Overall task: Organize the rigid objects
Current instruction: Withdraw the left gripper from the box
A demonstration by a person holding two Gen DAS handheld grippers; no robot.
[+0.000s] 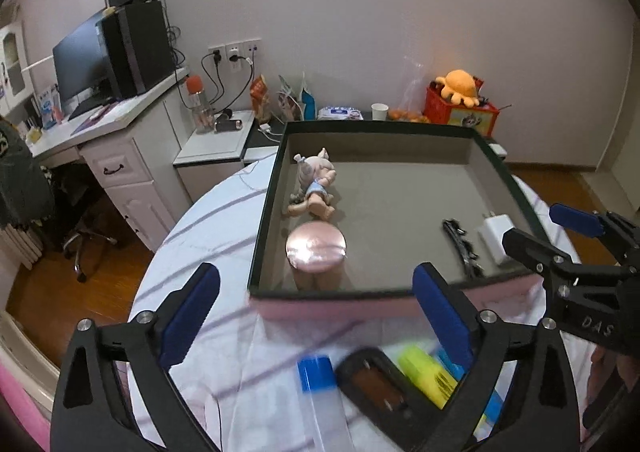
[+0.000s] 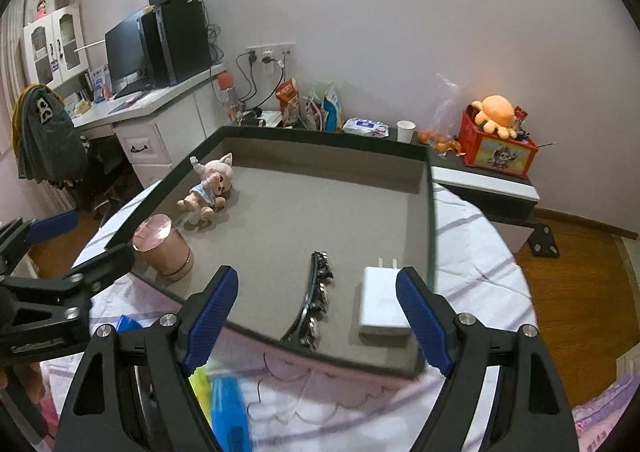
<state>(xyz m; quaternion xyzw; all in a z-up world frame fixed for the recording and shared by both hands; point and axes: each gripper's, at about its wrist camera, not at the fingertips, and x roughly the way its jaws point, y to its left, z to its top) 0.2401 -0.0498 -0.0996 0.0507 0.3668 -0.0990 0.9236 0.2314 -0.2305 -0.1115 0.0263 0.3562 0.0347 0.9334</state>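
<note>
A dark-rimmed tray (image 1: 272, 180) (image 2: 430, 212) lies on the round table. It holds a small doll (image 1: 314, 184) (image 2: 210, 186), a pink round jar (image 1: 316, 248) (image 2: 162, 246), a black hair clip (image 1: 462, 248) (image 2: 316, 292) and a white charger (image 1: 496, 238) (image 2: 380, 306). My left gripper (image 1: 316, 316) is open and empty, above a blue-capped tube (image 1: 320, 392), a black case (image 1: 380, 388) and a yellow highlighter (image 1: 428, 376) on the cloth before the tray. My right gripper (image 2: 318, 320) is open and empty over the tray's near edge, by the clip and charger.
A white desk (image 1: 100, 124) with monitor and computer stands at the left. A low shelf behind the tray carries snack bags (image 2: 308, 104), a paper cup (image 2: 406, 130) and a red box with an orange plush (image 2: 496, 132). The tablecloth (image 2: 480, 272) drops off at the right.
</note>
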